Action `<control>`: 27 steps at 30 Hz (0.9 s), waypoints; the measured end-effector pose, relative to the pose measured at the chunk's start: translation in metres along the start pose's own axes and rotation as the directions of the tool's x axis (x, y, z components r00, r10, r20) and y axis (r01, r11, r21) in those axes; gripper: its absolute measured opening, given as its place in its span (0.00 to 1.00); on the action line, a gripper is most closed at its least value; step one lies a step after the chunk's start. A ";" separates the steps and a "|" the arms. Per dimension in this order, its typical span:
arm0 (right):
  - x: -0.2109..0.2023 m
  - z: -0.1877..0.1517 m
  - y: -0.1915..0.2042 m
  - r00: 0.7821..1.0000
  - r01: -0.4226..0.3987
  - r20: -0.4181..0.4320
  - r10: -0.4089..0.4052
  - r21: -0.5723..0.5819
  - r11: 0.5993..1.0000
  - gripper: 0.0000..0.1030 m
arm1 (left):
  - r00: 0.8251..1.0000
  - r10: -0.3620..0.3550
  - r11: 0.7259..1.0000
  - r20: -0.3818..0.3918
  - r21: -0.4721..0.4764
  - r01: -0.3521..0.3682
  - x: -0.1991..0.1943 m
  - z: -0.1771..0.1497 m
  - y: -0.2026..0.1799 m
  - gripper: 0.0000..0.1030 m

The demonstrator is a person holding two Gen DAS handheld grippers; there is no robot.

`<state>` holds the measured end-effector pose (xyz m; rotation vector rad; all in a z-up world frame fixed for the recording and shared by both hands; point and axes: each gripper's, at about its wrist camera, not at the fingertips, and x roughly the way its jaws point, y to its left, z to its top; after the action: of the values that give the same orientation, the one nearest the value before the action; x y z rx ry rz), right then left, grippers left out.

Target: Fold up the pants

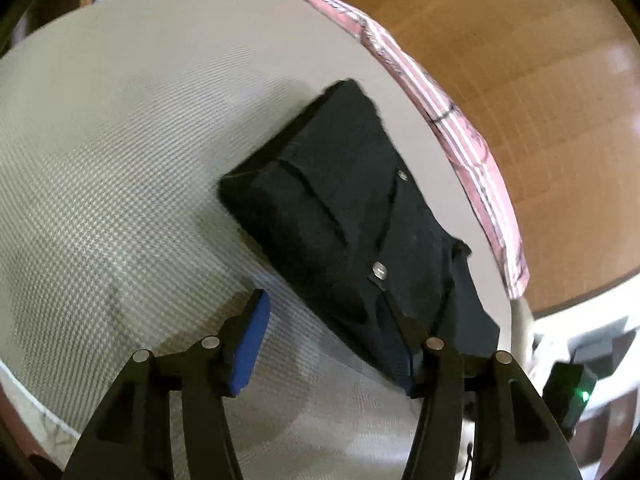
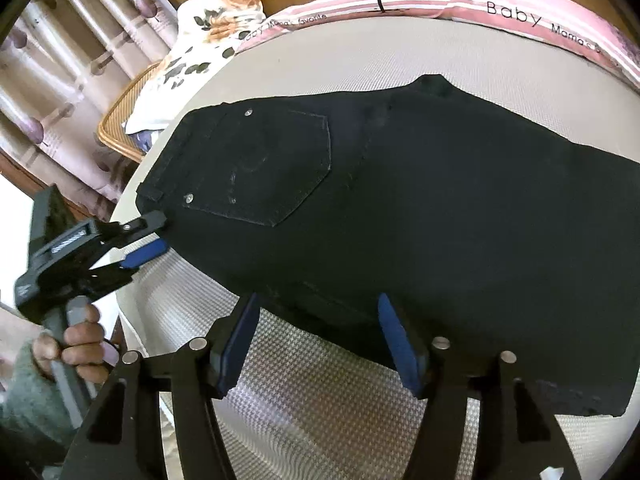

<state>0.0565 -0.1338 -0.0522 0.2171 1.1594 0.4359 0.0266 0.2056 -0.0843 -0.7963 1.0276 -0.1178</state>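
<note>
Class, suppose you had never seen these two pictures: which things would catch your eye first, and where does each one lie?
The black pants stand out first, lying flat on the pale woven mat, back pocket upward. Next, the left gripper at the waistband corner, its fingers apart, and the right gripper, open at the near edge. Behind runs a pink striped cloth with the word "Baby".

Setting: home bedroom | shown by: pink striped bedding (image 2: 500,4) printed "Baby", floral pillow (image 2: 208,36), patterned curtains (image 2: 60,52), wicker basket (image 2: 120,124), wooden floor (image 1: 520,80).
</note>
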 end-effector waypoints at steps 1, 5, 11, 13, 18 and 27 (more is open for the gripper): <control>-0.002 0.000 -0.002 1.000 0.000 0.002 0.000 0.004 1.000 0.58 | 1.000 -0.012 1.000 0.003 -0.022 0.012 0.001 0.002 0.004 0.55; -0.003 0.004 -0.004 1.000 0.000 0.006 0.000 0.025 1.000 0.58 | 0.997 -0.068 0.994 0.024 -0.084 0.069 0.005 0.011 0.017 0.55; 0.002 0.009 -0.002 1.000 0.004 -0.007 -0.003 0.031 1.000 0.58 | 0.986 -0.136 0.984 0.092 -0.104 0.145 0.014 0.023 0.027 0.56; 0.002 0.009 -0.002 1.000 0.006 -0.010 -0.006 0.029 1.000 0.58 | 0.983 -0.151 0.981 0.103 -0.109 0.162 0.015 0.026 0.030 0.56; 0.006 0.010 -0.004 1.000 0.004 -0.023 -0.003 0.040 0.999 0.58 | 0.981 -0.135 0.988 0.138 -0.059 0.145 0.021 0.031 0.025 0.56; -0.009 0.013 -0.015 0.999 0.020 0.028 -0.022 0.074 0.997 0.58 | 0.989 -0.053 0.998 0.138 -0.025 0.057 0.028 0.038 0.021 0.29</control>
<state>0.0690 -0.1504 -0.0455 0.2743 1.1493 0.3704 0.0667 0.2289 -0.1077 -0.8482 0.8794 -0.0944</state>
